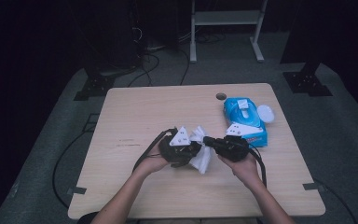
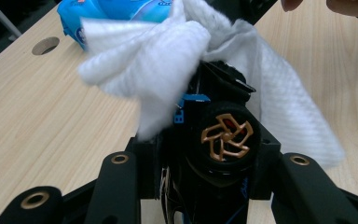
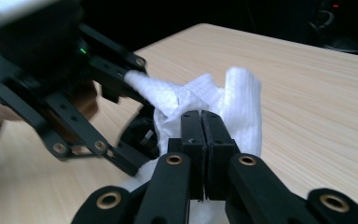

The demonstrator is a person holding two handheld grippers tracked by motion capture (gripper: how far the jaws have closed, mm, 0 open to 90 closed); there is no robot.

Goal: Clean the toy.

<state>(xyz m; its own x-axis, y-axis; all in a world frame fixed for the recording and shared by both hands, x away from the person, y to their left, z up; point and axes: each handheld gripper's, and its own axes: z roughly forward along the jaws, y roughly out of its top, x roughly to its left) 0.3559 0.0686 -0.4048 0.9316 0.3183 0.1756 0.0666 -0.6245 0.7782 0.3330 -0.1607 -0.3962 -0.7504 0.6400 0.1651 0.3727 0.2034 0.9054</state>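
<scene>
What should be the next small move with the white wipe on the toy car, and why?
Probably rub the wipe a little further along the toy car. The right tongs are shut on the wipe, which drapes over the black car with its bronze wheel, and the left tongs grip the car, so it seems steady for wiping.

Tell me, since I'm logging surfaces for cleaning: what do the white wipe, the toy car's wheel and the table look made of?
White wipe: soft nonwoven cloth or paper, judging by its embossed weave and limp folds. Toy car's wheel: probably a matte black rubber tyre around a glossy copper-coloured plastic hub. Table: pale wood-grain top, likely laminate, with a smooth matte look.
</scene>
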